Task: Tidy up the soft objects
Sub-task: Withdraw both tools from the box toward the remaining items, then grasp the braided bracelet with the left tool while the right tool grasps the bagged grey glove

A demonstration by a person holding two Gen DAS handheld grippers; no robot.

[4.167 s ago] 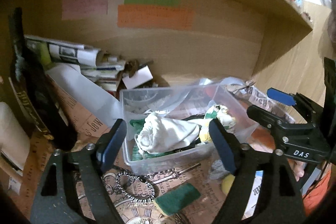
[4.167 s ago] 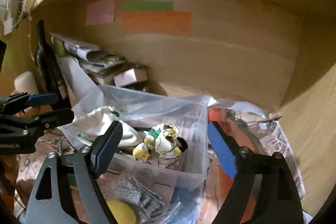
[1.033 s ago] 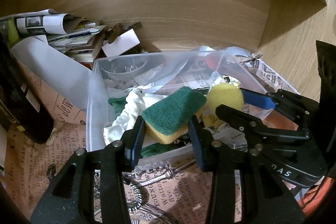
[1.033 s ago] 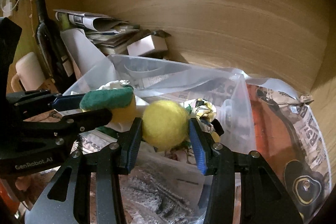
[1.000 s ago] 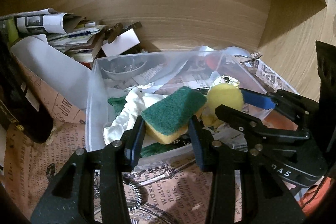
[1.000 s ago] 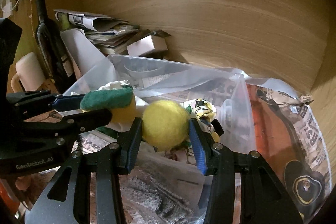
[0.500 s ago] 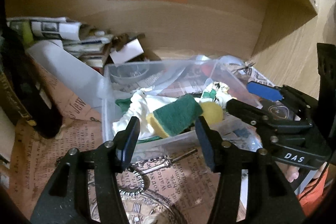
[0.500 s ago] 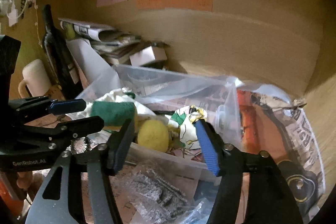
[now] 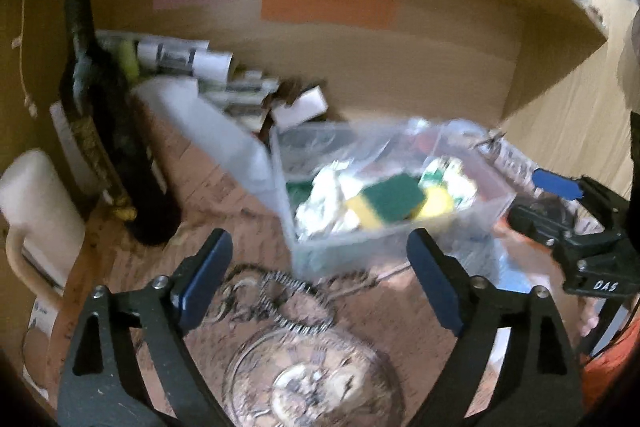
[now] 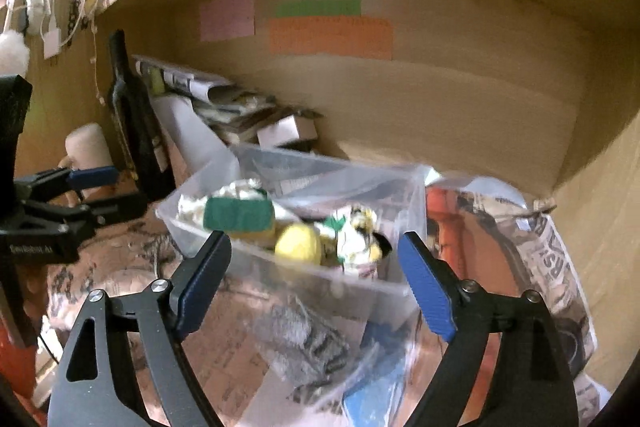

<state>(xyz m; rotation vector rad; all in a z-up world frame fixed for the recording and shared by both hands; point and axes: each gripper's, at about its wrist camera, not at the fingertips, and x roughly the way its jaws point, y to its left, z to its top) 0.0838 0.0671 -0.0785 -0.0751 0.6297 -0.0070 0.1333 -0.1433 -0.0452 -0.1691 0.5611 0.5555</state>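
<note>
A clear plastic bin (image 9: pixel 384 243) (image 10: pixel 296 267) stands on the shelf. In it lie a green-and-yellow sponge (image 9: pixel 388 199) (image 10: pixel 238 215), a yellow ball (image 9: pixel 438 205) (image 10: pixel 298 247), a white cloth (image 9: pixel 324 195) (image 10: pixel 236 189) and a yellow-white patterned cloth (image 10: pixel 358 237). My left gripper (image 9: pixel 320 287) is open and empty, held back in front of the bin. My right gripper (image 10: pixel 316 287) is open and empty, near the bin's front wall. Each gripper shows in the other's view, the right one (image 9: pixel 560 203) and the left one (image 10: pixel 96 191).
A dark bottle (image 9: pixel 112 147) (image 10: pixel 136 131) and a white mug (image 9: pixel 36 227) (image 10: pixel 86 151) stand at the left. Rolled newspapers (image 9: pixel 176 55) and a white box (image 10: pixel 286 131) lie behind the bin. A metal chain (image 9: pixel 280 291) and a plastic bag (image 10: pixel 304 339) lie in front.
Both grippers have opened wide and pulled back from the bin. The sponge and the yellow ball, held one second ago, now lie in the bin.
</note>
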